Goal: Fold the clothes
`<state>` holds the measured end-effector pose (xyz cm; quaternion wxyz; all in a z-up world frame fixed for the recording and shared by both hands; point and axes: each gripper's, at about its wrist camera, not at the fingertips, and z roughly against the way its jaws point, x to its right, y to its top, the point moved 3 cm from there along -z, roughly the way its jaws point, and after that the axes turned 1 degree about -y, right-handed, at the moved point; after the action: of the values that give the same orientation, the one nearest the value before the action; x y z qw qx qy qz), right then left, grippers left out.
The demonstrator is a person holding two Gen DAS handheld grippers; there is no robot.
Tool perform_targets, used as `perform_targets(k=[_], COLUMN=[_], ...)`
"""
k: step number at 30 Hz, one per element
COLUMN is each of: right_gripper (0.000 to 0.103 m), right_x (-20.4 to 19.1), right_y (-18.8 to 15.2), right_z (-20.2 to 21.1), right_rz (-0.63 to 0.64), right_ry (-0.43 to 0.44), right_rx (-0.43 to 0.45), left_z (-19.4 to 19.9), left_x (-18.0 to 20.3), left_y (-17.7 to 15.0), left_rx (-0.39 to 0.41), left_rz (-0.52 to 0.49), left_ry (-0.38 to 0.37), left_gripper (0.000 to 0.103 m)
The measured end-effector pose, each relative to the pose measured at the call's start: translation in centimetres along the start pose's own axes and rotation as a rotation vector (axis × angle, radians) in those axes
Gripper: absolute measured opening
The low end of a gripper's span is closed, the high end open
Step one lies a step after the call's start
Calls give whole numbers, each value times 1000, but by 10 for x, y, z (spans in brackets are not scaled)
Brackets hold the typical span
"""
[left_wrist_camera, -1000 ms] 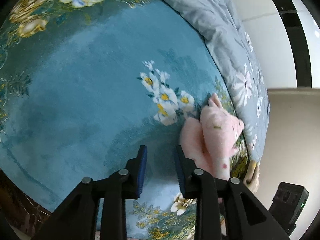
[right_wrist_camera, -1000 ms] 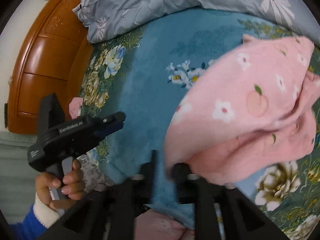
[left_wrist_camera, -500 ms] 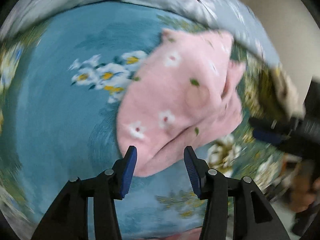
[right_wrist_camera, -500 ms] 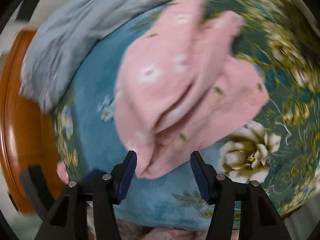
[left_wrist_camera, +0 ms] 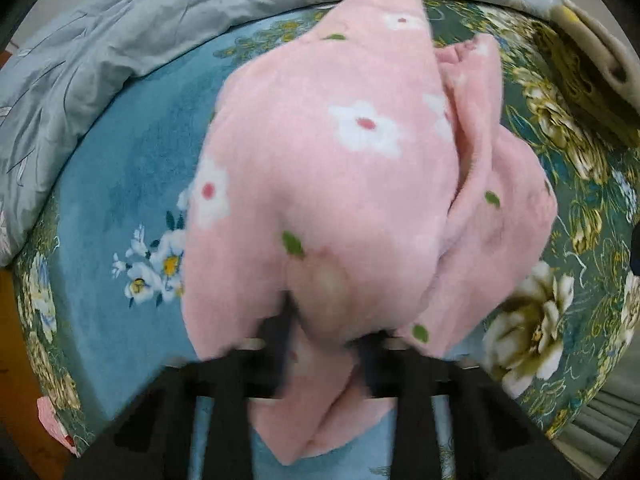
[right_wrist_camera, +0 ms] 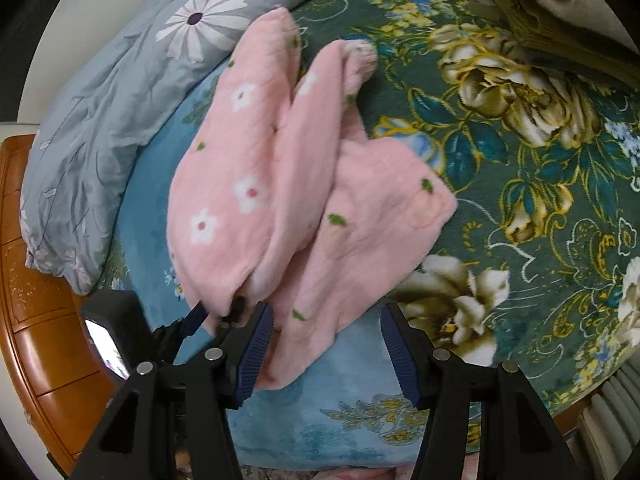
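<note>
Left wrist view is blurred: the left gripper has pink fabric of the garment draped over and between its fingers, and the right wrist view shows it pinching the garment's near left edge, so it is clenched on the cloth. The garment, pink with white flowers and green leaves, lies crumpled on the blanket, its far end near the quilt.

From the right wrist, the right gripper stands released, its blue-padded fingers wide apart, the left one touching the garment's near hem. The left gripper grips the cloth just beside it. A wooden bed frame shows at left, beyond the quilt and the blanket.
</note>
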<state>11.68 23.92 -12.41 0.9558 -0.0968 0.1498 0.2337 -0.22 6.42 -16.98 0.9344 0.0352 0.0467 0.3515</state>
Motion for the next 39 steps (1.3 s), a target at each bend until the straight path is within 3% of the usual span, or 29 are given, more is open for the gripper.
perform_targets(k=[4, 10, 14, 20, 23, 25, 26, 27, 29, 33, 39], right_gripper=[59, 59, 60, 59, 34, 22, 10, 6, 5, 4, 3], right_x=[-3, -33, -53, -59, -52, -46, -44, -45, -48, -80, -135], right_y=[7, 24, 37, 57, 65, 69, 71, 74, 79, 97, 125], right_z=[-13, -47, -72, -96, -99, -98, -97, -92, -82, -38, 44], right_rz=[1, -15, -86, -140, -162, -185, -194, -192, -185, -100, -40], right_ry=[11, 94, 162, 96, 45, 29, 22, 28, 41, 152, 355], right_rx=[-20, -50, -64, -47, -47, -48, -47, -37, -17, 76, 238], left_z=[14, 23, 21, 20, 16, 12, 9, 7, 8, 20, 53], left_x=[-32, -69, -68, -67, -67, -68, -67, -67, -70, -85, -148], left_y=[-6, -24, -21, -22, -26, -30, -31, -33, -34, -38, -81], left_rx=[44, 73, 65, 41, 23, 5, -3, -6, 9, 67, 153], left_rz=[113, 227, 276, 318, 333, 332, 328, 324, 327, 379, 623], left_ry=[-119, -181, -226, -248, -253, -243, -233, -226, -187, -119, -107], left_gripper=[10, 10, 11, 14, 14, 14, 14, 14, 11, 6, 5])
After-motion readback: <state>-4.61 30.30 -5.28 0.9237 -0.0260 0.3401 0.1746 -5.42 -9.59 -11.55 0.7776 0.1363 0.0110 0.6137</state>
